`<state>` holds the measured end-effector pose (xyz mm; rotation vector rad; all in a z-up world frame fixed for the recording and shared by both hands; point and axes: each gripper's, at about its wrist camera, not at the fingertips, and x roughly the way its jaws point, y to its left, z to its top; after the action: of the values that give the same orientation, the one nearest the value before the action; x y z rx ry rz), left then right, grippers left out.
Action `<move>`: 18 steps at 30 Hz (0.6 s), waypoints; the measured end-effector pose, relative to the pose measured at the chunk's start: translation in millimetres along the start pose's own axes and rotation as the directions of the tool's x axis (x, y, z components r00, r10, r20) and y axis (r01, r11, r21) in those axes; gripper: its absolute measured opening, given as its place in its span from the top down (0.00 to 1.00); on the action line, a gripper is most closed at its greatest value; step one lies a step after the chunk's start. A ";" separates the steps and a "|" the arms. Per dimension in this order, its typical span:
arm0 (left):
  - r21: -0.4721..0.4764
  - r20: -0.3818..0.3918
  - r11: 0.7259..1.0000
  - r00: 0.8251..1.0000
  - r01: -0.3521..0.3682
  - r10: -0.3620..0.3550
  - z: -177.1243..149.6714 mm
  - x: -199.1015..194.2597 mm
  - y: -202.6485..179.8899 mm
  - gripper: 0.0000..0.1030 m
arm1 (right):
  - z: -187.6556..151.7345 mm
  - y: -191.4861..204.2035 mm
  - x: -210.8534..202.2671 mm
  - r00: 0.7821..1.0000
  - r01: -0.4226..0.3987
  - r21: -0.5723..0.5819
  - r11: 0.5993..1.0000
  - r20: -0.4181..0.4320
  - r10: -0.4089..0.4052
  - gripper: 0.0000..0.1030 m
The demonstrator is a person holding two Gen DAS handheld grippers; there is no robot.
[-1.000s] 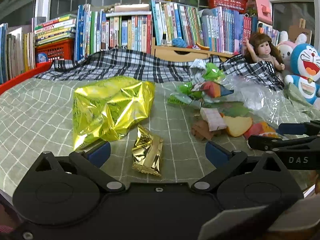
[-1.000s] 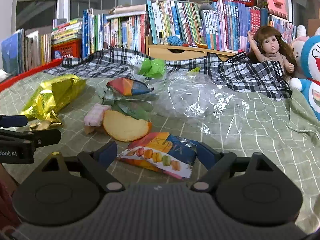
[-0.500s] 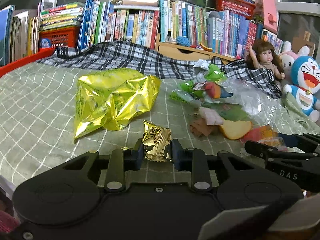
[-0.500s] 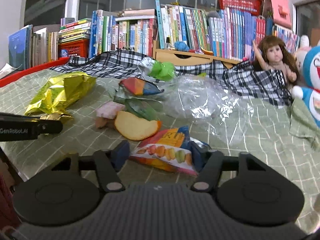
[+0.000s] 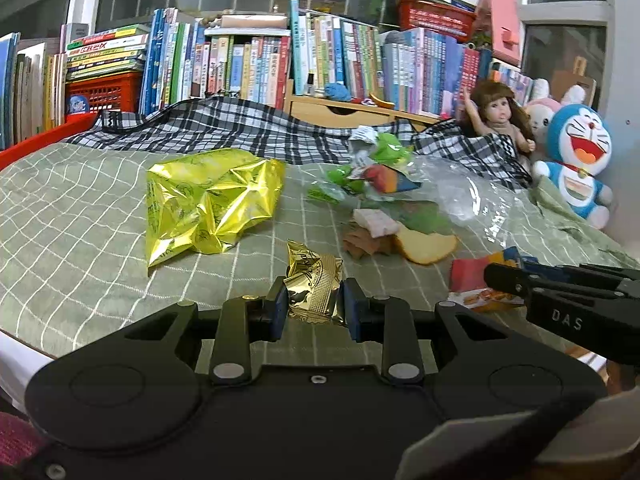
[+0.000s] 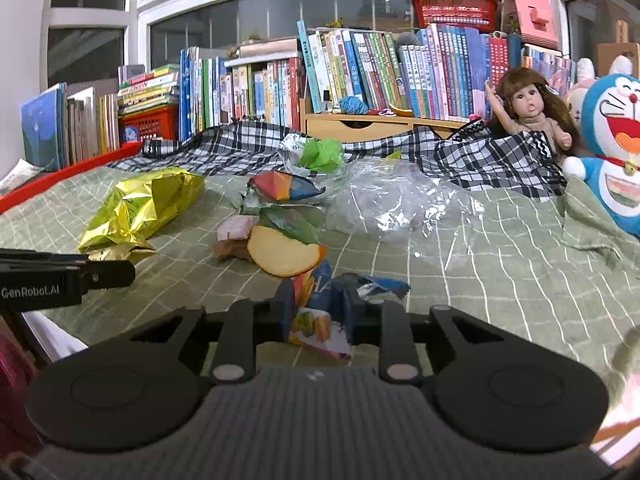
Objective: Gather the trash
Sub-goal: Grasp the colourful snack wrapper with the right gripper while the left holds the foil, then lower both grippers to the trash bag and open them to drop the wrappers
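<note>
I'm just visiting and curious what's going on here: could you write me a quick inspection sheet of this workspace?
Surface: green checked bedcover, rumpled.
Job's things: small gold wrapper; colourful snack packet; big yellow foil bag; clear plastic; food scraps.
Clutter: plaid cloth.
Grippers: left gripper shut on the gold wrapper; right gripper closing, pads pressing the packet.
Cables: nothing seen.
Surroundings: books, doll, blue plush toy.

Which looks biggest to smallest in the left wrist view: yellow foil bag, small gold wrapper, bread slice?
1. yellow foil bag
2. small gold wrapper and bread slice look alike; the wrapper is nearer, so unranked.
</note>
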<state>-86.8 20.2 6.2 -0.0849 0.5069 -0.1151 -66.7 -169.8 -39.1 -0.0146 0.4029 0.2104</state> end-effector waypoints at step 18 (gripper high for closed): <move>0.050 -0.073 0.994 0.993 0.100 -0.096 -15.4 -32.8 -14.8 0.73 | -10.3 3.8 -51.2 0.997 -0.048 0.084 0.995 0.058 0.043 0.79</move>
<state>-124.1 9.1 10.1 -0.0539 0.5695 -0.2279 -117.5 -176.9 -28.4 0.0840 0.3559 0.2377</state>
